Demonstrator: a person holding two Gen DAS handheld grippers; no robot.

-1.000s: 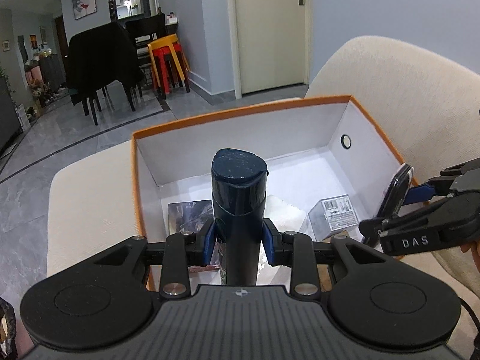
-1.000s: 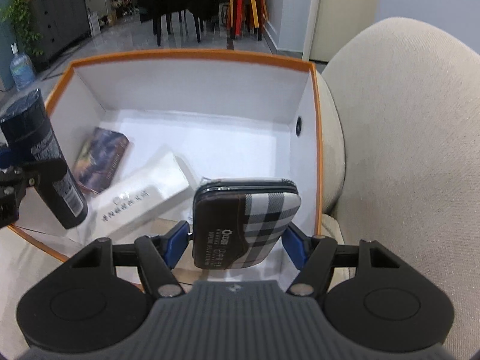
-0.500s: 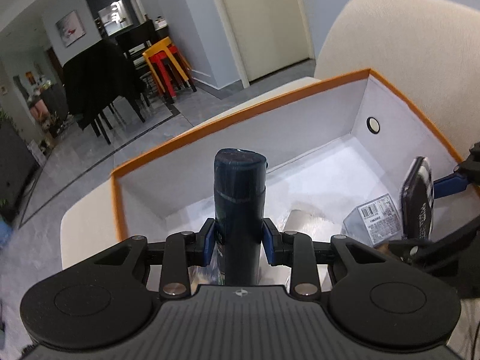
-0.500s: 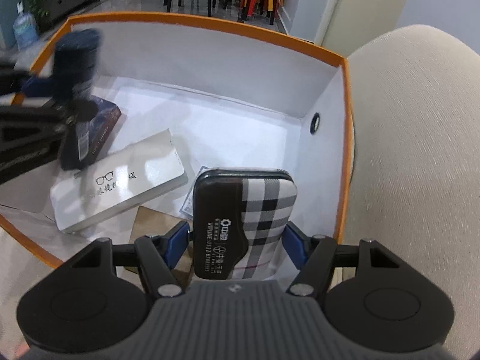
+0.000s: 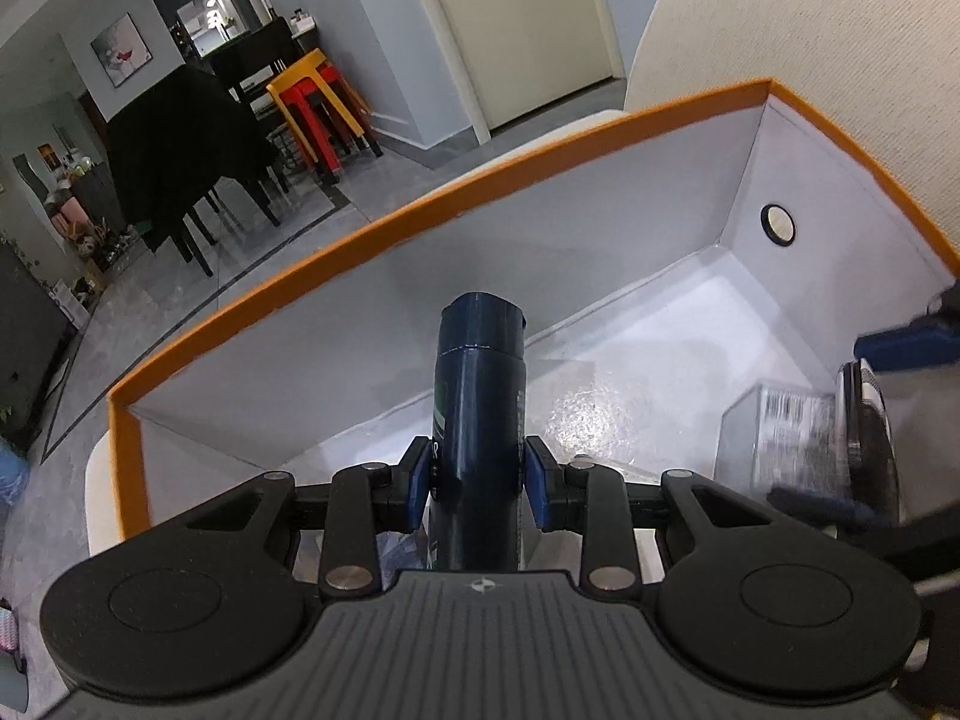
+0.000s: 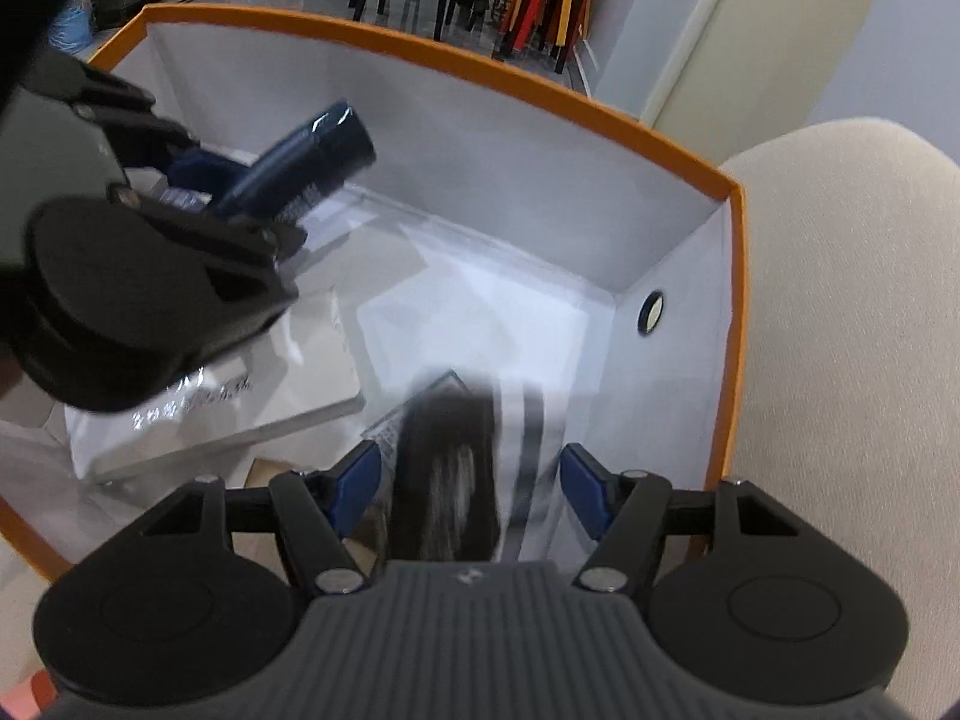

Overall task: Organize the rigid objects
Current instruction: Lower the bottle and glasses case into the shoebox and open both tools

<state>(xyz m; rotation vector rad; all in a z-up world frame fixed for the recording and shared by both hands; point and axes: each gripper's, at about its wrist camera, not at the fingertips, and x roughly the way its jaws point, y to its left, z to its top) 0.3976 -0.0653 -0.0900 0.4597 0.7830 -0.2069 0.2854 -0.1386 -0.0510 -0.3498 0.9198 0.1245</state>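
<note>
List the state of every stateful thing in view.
box: open top, orange rim
left gripper: shut on spray can
spray can: held tilted over box
right gripper: fingers closing around plaid case, pads not touching
plaid case: blurred, apparently loose, inside box
white glasses case: lying flat in box

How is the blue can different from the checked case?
The can is a dark blue round tube; the case is flatter, with black and white checks. The can is clamped tight by the left gripper; the case sits between the right gripper's closing jaws, with small gaps at its sides. The can looks sharp, the case blurred. Both are over the orange-rimmed box.
</note>
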